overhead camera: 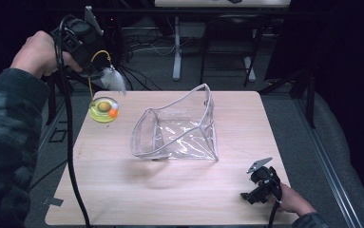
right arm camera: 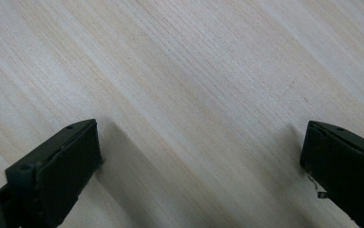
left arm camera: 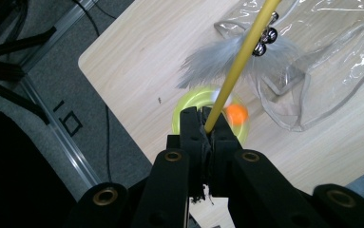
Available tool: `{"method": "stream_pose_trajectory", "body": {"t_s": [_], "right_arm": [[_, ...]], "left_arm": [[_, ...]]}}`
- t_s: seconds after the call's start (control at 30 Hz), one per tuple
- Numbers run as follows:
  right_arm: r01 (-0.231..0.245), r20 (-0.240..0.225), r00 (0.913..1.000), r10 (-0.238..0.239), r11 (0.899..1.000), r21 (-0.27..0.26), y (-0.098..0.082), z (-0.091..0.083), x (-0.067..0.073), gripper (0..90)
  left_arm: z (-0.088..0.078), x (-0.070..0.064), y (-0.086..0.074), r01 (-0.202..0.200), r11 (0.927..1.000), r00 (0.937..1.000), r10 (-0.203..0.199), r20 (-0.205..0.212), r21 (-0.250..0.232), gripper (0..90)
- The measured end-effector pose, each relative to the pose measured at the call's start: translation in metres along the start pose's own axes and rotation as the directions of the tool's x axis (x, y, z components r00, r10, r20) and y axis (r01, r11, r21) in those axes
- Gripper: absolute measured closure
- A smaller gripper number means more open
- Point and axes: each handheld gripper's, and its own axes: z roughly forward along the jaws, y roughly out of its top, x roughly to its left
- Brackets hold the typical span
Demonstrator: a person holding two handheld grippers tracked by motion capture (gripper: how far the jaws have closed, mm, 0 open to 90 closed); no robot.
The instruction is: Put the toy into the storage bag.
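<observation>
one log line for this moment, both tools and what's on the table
left tool: shut on yellow wand, raised | feather: dangling | toy disc: table | clear bag: open, centre | right tool: open, empty

A light wooden table [overhead camera: 122, 190] stands on grey carpet. Black cables [overhead camera: 141, 45] tangle on the floor at twelve o'clock, beside a white table leg [overhead camera: 177, 47]; a metal rail [overhead camera: 331, 175] runs at four o'clock.

Left tongs [left arm camera: 207, 124] raised at far left, jaws clamped; right tongs [overhead camera: 260, 186] low, jaws wide apart.
</observation>
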Motion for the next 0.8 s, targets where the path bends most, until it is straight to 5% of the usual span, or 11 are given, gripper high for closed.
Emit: {"method": "stream_pose_trajectory", "body": {"t_s": [0.8], "right_arm": [[0.001,-0.001,1.0000,-0.001,1.000,0.000,0.000,0.000,0.000,0.0]], "left_arm": [[-0.014,-0.025,0.029,-0.069,0.9966,0.9976,0.069,-0.006,-0.045,88.2]]}}
